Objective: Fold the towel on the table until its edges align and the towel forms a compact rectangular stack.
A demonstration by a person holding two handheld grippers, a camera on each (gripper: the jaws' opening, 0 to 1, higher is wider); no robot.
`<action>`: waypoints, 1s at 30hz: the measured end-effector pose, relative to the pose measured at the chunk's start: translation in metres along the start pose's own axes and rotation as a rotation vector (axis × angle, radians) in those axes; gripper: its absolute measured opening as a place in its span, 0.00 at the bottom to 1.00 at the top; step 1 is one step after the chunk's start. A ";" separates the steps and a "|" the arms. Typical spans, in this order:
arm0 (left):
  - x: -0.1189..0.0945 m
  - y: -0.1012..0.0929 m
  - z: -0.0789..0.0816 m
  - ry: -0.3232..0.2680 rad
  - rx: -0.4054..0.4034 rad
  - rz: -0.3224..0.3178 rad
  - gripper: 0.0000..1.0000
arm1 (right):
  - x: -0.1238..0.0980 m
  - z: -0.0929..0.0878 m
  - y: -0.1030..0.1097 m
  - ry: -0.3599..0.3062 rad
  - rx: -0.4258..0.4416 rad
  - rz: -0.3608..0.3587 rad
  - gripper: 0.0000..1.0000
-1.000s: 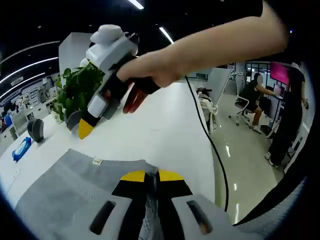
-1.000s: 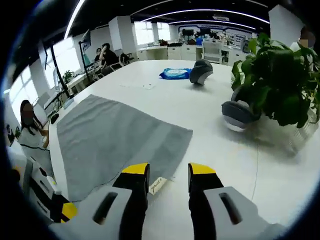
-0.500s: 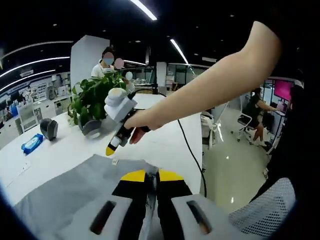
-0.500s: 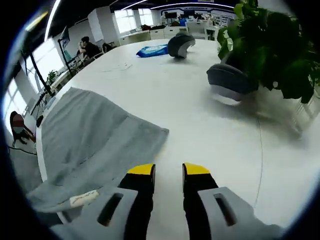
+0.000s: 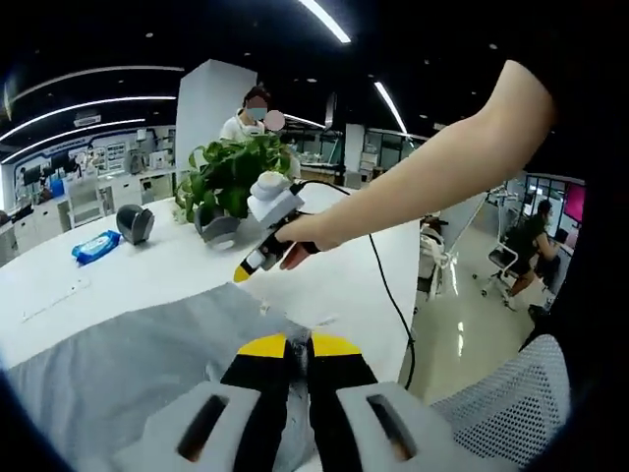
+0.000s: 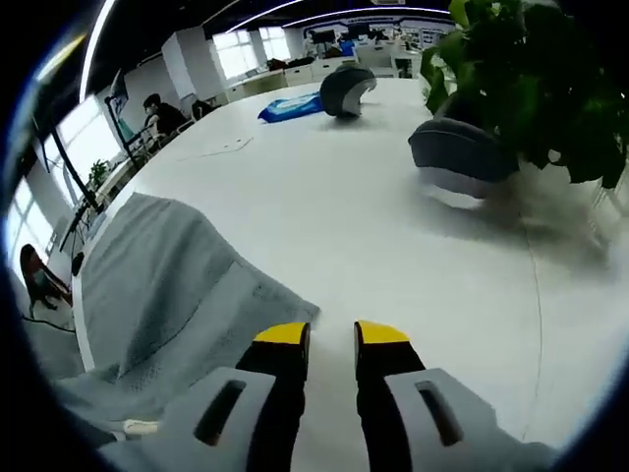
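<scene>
The grey towel (image 5: pixel 118 364) lies spread on the white table (image 5: pixel 167 280), and one edge is drawn up into my left gripper (image 5: pixel 298 346), which is shut on the cloth. In the right gripper view the towel (image 6: pixel 157 295) sits to the left, partly doubled over, with its corner (image 6: pixel 295 311) just ahead of the left jaw. My right gripper (image 6: pixel 331 334) is open by a narrow gap, with bare table between its fingers. A hand holds the right gripper (image 5: pixel 245 272) low over the table just beyond the towel's far edge.
A potted plant (image 6: pixel 531 88) stands at the right beside a grey rounded object (image 6: pixel 460 157). A second grey object (image 6: pixel 346 88) and a blue pack (image 6: pixel 290 106) lie farther off. A cable (image 5: pixel 388 285) crosses the table edge, and a mesh chair (image 5: pixel 511 413) is near.
The right gripper's jaws have narrowed and it has slid past the towel's corner. The towel's near part has doubled over, its label now by the jaw's base. The left gripper stays shut on the cloth.
</scene>
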State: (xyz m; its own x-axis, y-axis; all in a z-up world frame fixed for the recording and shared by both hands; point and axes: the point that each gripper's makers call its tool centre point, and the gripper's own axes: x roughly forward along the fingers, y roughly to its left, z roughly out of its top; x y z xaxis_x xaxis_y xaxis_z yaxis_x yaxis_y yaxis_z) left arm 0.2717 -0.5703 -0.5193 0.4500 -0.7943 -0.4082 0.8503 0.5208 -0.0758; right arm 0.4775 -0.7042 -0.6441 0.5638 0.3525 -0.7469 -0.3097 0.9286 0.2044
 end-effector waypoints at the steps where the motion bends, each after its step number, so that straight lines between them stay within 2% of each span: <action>1: -0.001 0.001 -0.003 0.005 -0.004 0.003 0.06 | 0.002 0.001 0.004 0.001 -0.003 0.003 0.17; 3: -0.002 0.004 -0.008 0.014 -0.008 0.015 0.06 | 0.008 -0.002 0.012 0.033 -0.026 -0.002 0.17; 4: -0.003 0.005 -0.009 0.016 -0.012 0.019 0.06 | 0.011 0.005 0.013 -0.003 -0.039 -0.018 0.17; 6: -0.006 0.008 -0.011 0.015 -0.025 0.033 0.06 | 0.009 0.002 0.007 0.059 -0.102 -0.061 0.16; 8: -0.007 0.008 -0.011 0.011 -0.045 0.038 0.06 | 0.011 0.000 0.006 0.088 -0.217 -0.072 0.17; 9: -0.007 0.008 -0.011 0.011 -0.058 0.038 0.06 | 0.011 -0.001 0.004 0.102 -0.336 -0.099 0.16; 10: -0.007 0.008 -0.011 0.012 -0.058 0.039 0.06 | 0.013 -0.001 0.011 0.085 -0.359 -0.090 0.13; 11: -0.007 0.008 -0.012 0.014 -0.056 0.040 0.06 | 0.014 -0.006 0.017 0.107 -0.374 -0.068 0.06; 13: -0.007 0.006 -0.012 0.015 -0.063 0.036 0.06 | 0.012 -0.003 0.015 0.097 -0.442 -0.113 0.04; 16: -0.008 0.000 -0.006 0.010 -0.070 0.020 0.06 | 0.018 -0.004 0.010 0.113 -0.378 -0.077 0.03; 18: -0.010 -0.006 0.001 -0.008 -0.083 0.003 0.06 | 0.011 0.009 0.012 0.037 -0.281 -0.050 0.02; 19: -0.011 -0.008 0.004 -0.014 -0.087 -0.002 0.06 | 0.007 0.014 0.011 0.019 -0.239 -0.036 0.02; 20: -0.012 -0.011 0.009 -0.030 -0.073 -0.001 0.06 | -0.003 0.023 0.014 -0.019 -0.204 -0.026 0.02; 21: -0.012 -0.012 0.012 -0.039 -0.056 -0.004 0.06 | -0.005 0.026 0.014 -0.028 -0.191 -0.016 0.02; 23: -0.012 -0.014 0.020 -0.058 -0.050 0.003 0.06 | -0.023 0.036 0.027 -0.058 -0.124 0.051 0.02; 27: -0.009 -0.025 0.040 -0.102 -0.062 -0.033 0.06 | -0.054 0.065 0.019 -0.106 -0.145 0.050 0.02; 30: -0.008 -0.036 0.053 -0.116 0.003 -0.063 0.06 | -0.071 0.084 0.020 -0.138 -0.133 0.089 0.02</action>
State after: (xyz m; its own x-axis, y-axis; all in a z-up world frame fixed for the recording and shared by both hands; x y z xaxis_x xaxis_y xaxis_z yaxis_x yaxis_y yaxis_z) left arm 0.2518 -0.5999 -0.4651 0.4245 -0.8562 -0.2945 0.8784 0.4683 -0.0955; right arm 0.4959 -0.7010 -0.5337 0.6261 0.4537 -0.6341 -0.4562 0.8727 0.1740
